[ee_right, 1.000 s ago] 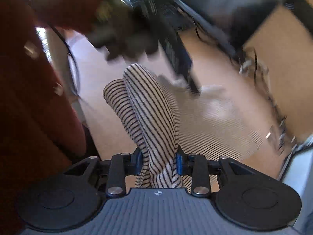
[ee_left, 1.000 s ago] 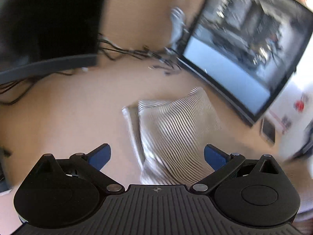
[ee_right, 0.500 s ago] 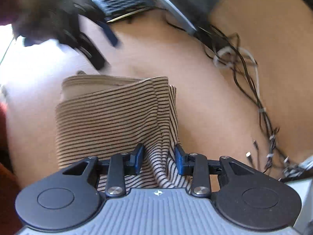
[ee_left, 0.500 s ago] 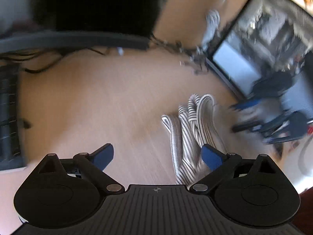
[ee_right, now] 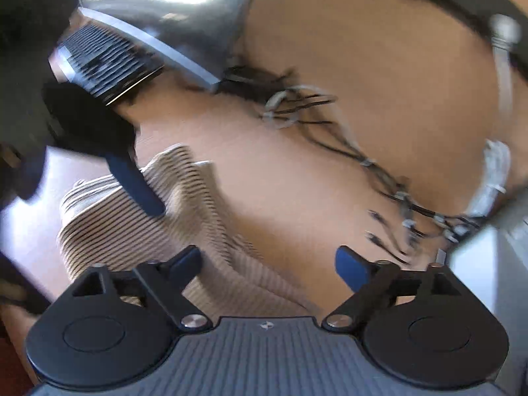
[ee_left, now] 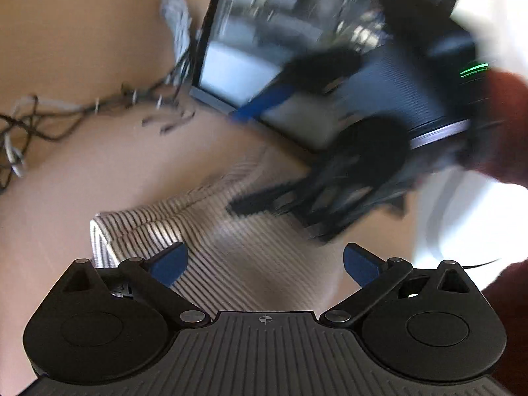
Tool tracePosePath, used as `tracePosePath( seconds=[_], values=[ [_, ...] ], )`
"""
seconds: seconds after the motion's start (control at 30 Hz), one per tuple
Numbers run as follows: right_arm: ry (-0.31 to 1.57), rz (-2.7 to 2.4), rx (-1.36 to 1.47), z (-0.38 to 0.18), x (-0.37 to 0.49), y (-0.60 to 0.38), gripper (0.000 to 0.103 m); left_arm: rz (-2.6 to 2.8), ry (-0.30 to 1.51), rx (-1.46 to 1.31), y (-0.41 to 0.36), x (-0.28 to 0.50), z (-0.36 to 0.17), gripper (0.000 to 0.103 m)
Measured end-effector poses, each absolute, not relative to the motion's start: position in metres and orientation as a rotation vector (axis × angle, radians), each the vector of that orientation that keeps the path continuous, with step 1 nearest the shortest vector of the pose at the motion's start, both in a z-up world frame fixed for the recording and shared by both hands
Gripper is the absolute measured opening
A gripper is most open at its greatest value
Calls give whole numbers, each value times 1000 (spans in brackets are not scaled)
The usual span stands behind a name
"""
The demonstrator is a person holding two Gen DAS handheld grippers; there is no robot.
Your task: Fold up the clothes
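Left tongs (ee_left: 264,262) spread wide, gripping nothing, above the striped shirt (ee_left: 211,231) lying folded on the tabletop (ee_left: 99,165). Right tongs (ee_right: 268,262) likewise spread, empty, just past the shirt's edge. Beyond both, tangled cables (ee_right: 330,125) and a monitor (ee_left: 264,33).

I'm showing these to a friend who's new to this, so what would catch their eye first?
Probably the striped garment lying folded on the tan table, low in the middle of both views. Next, both grippers hanging over it with fingers spread wide: the left gripper and the right gripper, neither holding cloth. Then the tangle of cables farther back on the table.
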State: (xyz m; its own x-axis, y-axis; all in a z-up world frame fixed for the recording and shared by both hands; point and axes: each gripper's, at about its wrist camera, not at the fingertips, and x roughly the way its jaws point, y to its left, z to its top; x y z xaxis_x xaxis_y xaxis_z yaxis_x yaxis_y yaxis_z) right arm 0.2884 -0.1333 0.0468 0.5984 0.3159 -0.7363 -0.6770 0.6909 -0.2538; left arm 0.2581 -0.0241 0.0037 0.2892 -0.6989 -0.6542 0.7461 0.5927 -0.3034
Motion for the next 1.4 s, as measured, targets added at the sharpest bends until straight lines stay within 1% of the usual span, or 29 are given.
tracePosePath(
  seconds=[0.13, 0.4, 0.5, 0.7, 0.8, 0.93, 1.0, 1.13, 1.23, 1.33, 1.4],
  values=[
    [723, 507, -470, 35, 291, -144, 103, -942, 892, 80, -30, 281, -3, 103],
    [786, 343, -320, 1, 302, -155, 103, -900, 879, 218, -28, 299, -4, 103],
    [800, 290, -271, -10, 305, -158, 103, -900, 882, 264, -33, 303, -12, 103],
    [843, 285, -200, -4, 307, -165, 103, -932, 872, 277, -30, 305, -6, 103],
    [908, 295, -24, 5, 312, -183, 103, -941, 878, 264, -26, 309, -8, 103],
    [905, 256, 177, 16, 309, -204, 103, -955, 859, 264, -22, 312, -5, 103],
    [891, 202, 162, 16, 308, -204, 103, -961, 853, 277, -22, 316, -4, 103],
    [934, 120, 37, -3, 310, -188, 103, -975, 852, 320, -27, 324, -8, 103],
    [930, 94, 26, -10, 309, -181, 103, -959, 868, 364, -35, 332, -20, 103],
    [934, 93, 35, -10, 308, -180, 103, -958, 924, 325, -35, 350, -29, 103],
    [962, 118, 78, 0, 303, -188, 103, -979, 955, 292, -35, 359, -30, 103]
  ],
)
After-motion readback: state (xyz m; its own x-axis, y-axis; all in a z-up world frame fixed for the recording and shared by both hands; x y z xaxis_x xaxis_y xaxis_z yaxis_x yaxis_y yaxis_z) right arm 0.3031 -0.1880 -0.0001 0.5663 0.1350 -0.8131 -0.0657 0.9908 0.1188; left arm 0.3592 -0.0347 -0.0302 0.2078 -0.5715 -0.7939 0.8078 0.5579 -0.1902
